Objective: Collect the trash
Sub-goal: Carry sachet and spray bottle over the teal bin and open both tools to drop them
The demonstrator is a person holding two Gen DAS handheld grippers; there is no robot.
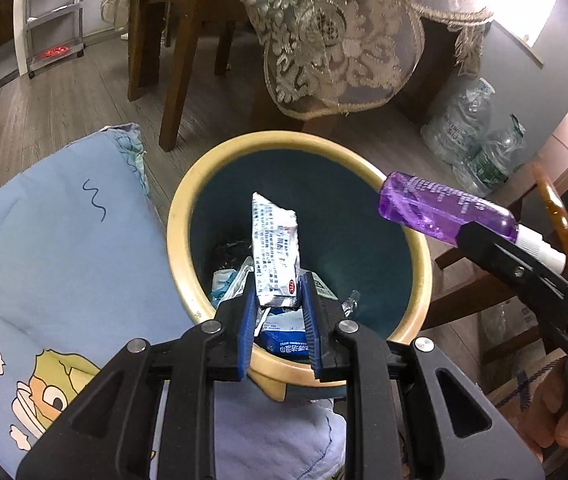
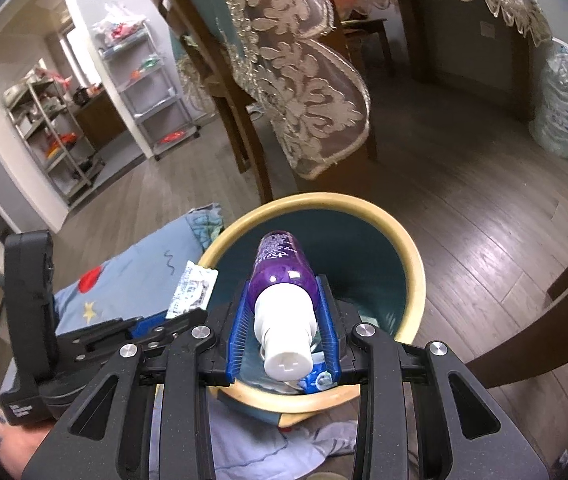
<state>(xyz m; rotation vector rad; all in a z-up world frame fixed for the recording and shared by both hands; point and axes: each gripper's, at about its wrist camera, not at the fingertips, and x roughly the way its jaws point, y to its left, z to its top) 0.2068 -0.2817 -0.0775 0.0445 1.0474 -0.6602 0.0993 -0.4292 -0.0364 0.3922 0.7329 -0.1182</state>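
Below both grippers stands the bin (image 1: 412,248) — cream rim, dark teal inside — with wrappers (image 1: 284,332) lying at its bottom. Over its mouth the left gripper (image 1: 277,292) points steeply down, its blue pads clamped on a silver sachet (image 1: 273,252). To its right the right gripper (image 2: 284,320) pinches a purple bottle (image 2: 281,268) by the neck above the rim. Beyond hangs a lace tablecloth (image 1: 336,40).
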